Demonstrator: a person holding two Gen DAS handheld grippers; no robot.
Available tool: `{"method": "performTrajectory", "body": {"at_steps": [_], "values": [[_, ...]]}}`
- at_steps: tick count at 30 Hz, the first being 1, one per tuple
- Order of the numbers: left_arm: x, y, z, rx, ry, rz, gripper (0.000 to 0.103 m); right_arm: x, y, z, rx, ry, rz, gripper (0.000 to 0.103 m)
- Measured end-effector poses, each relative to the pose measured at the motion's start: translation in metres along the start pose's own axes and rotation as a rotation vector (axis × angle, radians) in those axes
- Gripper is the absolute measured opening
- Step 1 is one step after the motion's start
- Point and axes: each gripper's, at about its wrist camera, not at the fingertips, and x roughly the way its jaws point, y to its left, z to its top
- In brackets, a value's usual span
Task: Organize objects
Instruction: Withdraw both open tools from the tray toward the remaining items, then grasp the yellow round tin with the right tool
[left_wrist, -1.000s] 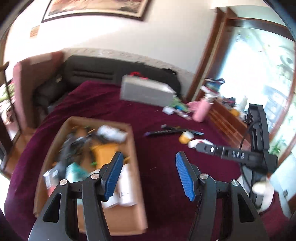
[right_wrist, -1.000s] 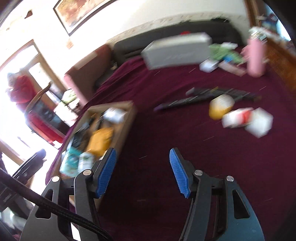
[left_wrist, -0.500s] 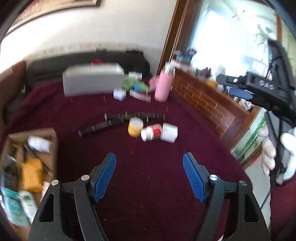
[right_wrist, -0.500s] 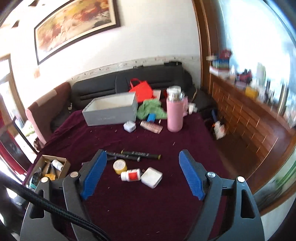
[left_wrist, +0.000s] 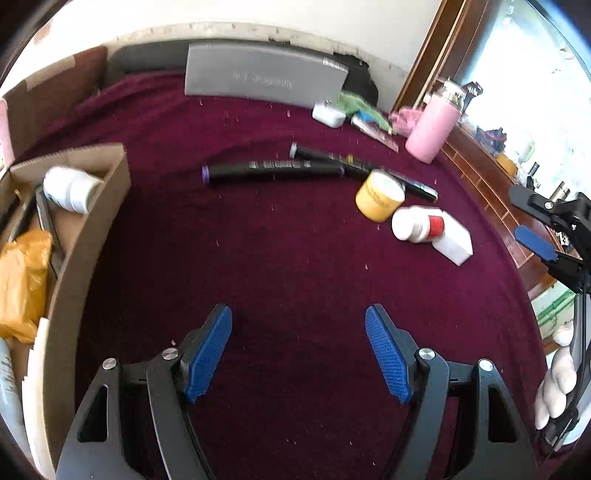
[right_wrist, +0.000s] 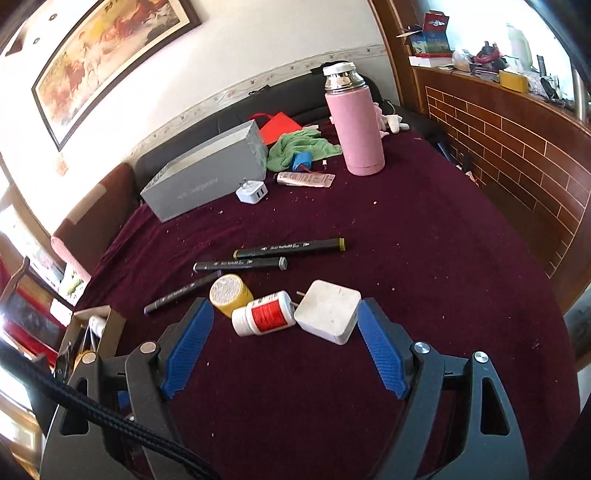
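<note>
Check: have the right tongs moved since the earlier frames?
Yes. The right tongs swung away from the cardboard box, now at the view's left edge, toward the red-label bottle and white adapter, which sit just ahead of their open jaws.

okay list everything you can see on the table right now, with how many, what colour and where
markers: three, black, mid-table
jar: one, yellow, by markers
bottle: one, white, red label, on its side
adapter: one, white, touching bottle
plug charger: one, white, by grey box
grey box: one, far side
flask: one, pink, upright
cloth: one, green
tube: one, pinkish
cardboard box: one, brown, part filled, left
left claw: open, empty
right claw: open, empty
</note>
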Motion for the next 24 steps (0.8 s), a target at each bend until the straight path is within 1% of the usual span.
{"method": "performTrajectory", "body": {"at_steps": [3,4,5,6,7,8,9,11,13,17,18,21,24], "values": [[0.001,-0.002,-0.002,0.016,-0.007,-0.006,0.074,0.006,0.001,0.002,-0.011,0.002,-0.007,0.081],[0.001,-0.001,-0.002,0.015,-0.007,-0.021,0.079,0.009,0.001,0.003,-0.009,0.01,-0.003,0.081],[0.002,0.0,-0.001,0.011,-0.007,-0.042,0.085,0.012,0.002,0.003,-0.006,0.021,0.003,0.081],[0.002,0.002,-0.002,0.005,-0.008,-0.072,0.088,0.016,0.002,0.004,0.002,0.038,0.012,0.081],[0.001,0.005,-0.002,-0.005,-0.01,-0.111,0.093,0.018,0.003,0.006,0.015,0.052,0.025,0.081],[0.001,0.005,0.0,-0.009,-0.01,-0.128,0.098,0.019,0.004,0.008,0.029,0.062,0.043,0.081],[0.001,0.007,0.0,-0.013,-0.007,-0.156,0.1,0.019,0.005,0.01,0.045,0.073,0.071,0.081],[0.0,0.008,0.001,-0.018,-0.008,-0.168,0.101,0.02,0.011,0.013,0.049,0.094,0.107,0.081],[-0.001,0.009,0.002,-0.026,-0.011,-0.179,0.101,0.026,0.02,0.015,0.033,0.134,0.131,0.081],[-0.002,0.012,0.002,-0.041,-0.014,-0.199,0.101,0.05,0.034,0.02,0.044,0.229,0.166,0.081],[-0.003,0.013,0.002,-0.044,-0.015,-0.204,0.101,0.056,0.038,0.021,0.043,0.244,0.161,0.081],[-0.003,0.011,0.002,-0.032,-0.008,-0.201,0.101,0.076,0.055,0.022,-0.023,0.277,0.09,0.081],[-0.001,0.0,0.001,0.039,0.021,-0.152,0.101,0.101,0.076,0.017,-0.12,0.33,-0.011,0.08]]}}
